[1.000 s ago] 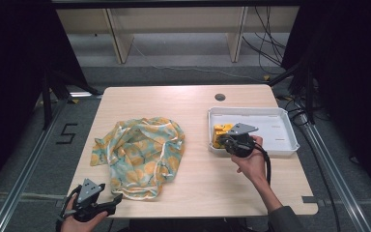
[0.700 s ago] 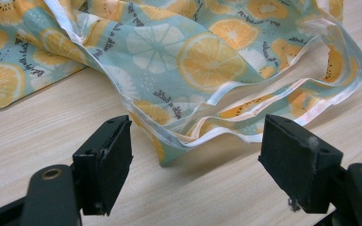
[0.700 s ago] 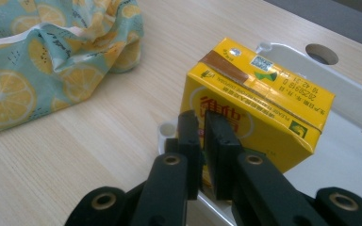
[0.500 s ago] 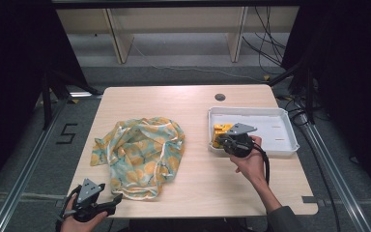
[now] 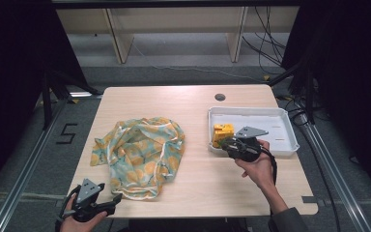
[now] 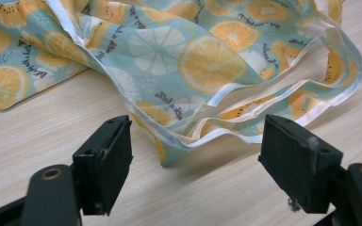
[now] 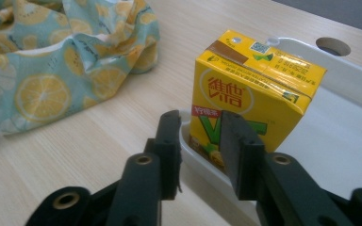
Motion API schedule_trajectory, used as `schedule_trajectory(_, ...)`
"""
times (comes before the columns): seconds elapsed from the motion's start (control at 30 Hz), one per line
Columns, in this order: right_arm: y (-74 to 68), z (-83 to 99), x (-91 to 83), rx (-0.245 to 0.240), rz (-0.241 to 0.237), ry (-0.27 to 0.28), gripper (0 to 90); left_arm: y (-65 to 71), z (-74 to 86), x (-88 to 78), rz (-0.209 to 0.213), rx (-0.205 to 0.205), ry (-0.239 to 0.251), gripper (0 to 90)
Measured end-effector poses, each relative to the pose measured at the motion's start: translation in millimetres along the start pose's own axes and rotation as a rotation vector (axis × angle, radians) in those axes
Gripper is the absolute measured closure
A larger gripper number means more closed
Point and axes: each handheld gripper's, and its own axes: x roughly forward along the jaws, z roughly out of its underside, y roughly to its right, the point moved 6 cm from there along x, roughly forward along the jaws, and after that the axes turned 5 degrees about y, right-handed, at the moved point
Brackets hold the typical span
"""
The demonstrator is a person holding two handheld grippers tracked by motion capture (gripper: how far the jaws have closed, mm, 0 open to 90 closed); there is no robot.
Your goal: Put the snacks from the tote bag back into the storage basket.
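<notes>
**A:** So which way is the juice carton [image 7: 252,99] facing right now?

**B:** It's standing upright in the white tray [image 5: 280,126], long axis straight up and down. In the right gripper view the printed yellow front faces the right tool [image 7: 199,141], and the folded top tilts a bit away from it. It sits in the tray's near left corner, right against the low wall.

**A:** Is the right tool holding it?

**B:** Nope. Its jaws have just been opening. They're at a narrow gap now, with the tray's wall in that gap and the carton just behind it, the pads pressing on nothing. In the high view the right tool [image 5: 228,144] sits at the tray's front edge.

**A:** And the left one?

**B:** The left tool [image 6: 195,155] is spread wide, low over the desk [image 5: 198,104], nothing between the jaws. The hemmed edge of the cloth [image 6: 202,61] lies just ahead of it. In the high view it's at the desk's near left corner.

**A:** Room to move?

**B:** Plenty. The rest of the tray, right of the carton, is bare. There's open desk between cloth and tray, and along the far edge near a round hole [image 5: 220,97]. The cloth is crumpled on the left half, well apart from the tray.

**A:** Count?

**B:** One carton, one tray, one cloth, two tools.
</notes>
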Motion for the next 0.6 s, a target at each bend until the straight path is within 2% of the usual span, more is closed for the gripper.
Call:
schedule_trajectory(0.1, -0.1, 0.9, -1.2, 0.021, -0.012, 0.012, 58.5, -0.4, 0.4, -1.1, 0.007, 0.013, -0.011, 25.0)
schedule_trajectory(0.13, -0.1, 0.9, -1.2, 0.021, -0.012, 0.012, 58.5, 1.7, -0.6, 0.6, 0.005, -0.014, 0.012, 25.0)
schedule_trajectory(0.17, -0.2, 1.8, -1.2, 0.03, -0.009, 0.025, 54.2, 0.1, 0.2, -0.5, 0.006, 0.005, -0.003, 25.0)
schedule_trajectory(0.23, -1.1, 2.8, -3.0, 0.046, -0.019, 0.022, 51.2, 0.3, 0.0, -0.1, 0.002, -0.002, 0.002, 25.0)
schedule_trajectory(0.3, -0.2, 3.5, -4.4, 0.049, -0.02, 0.024, 48.1, -0.4, 0.4, -1.1, 0.008, 0.014, -0.011, 25.0)
schedule_trajectory(0.33, -0.2, 3.5, -4.4, 0.049, -0.02, 0.024, 48.1, 2.0, -0.5, 0.8, 0.007, -0.015, 0.013, 25.0)
schedule_trajectory(0.43, -2.3, 4.6, -5.7, 0.064, -0.039, 0.041, 43.2, 1.9, -0.4, 0.1, 0.005, -0.009, 0.003, 25.0)
schedule_trajectory(0.5, -2.3, 5.3, -6.3, 0.061, -0.028, 0.041, 42.0, 1.9, -0.3, 0.2, 0.007, -0.011, 0.004, 25.0)
schedule_trajectory(0.53, -5.2, 7.2, -8.2, 0.089, -0.033, 0.016, 40.7, 1.8, -0.3, 0.1, 0.004, -0.008, 0.003, 25.0)
schedule_trajectory(0.57, -4.5, 8.0, -6.7, 0.081, -0.031, 0.034, 38.4, 2.1, -0.1, 0.4, 0.011, -0.012, 0.001, 25.0)
schedule_trajectory(0.6, -4.1, 9.3, -6.9, 0.069, -0.041, 0.027, 37.4, 2.1, -0.1, 0.4, 0.011, -0.012, 0.001, 25.0)
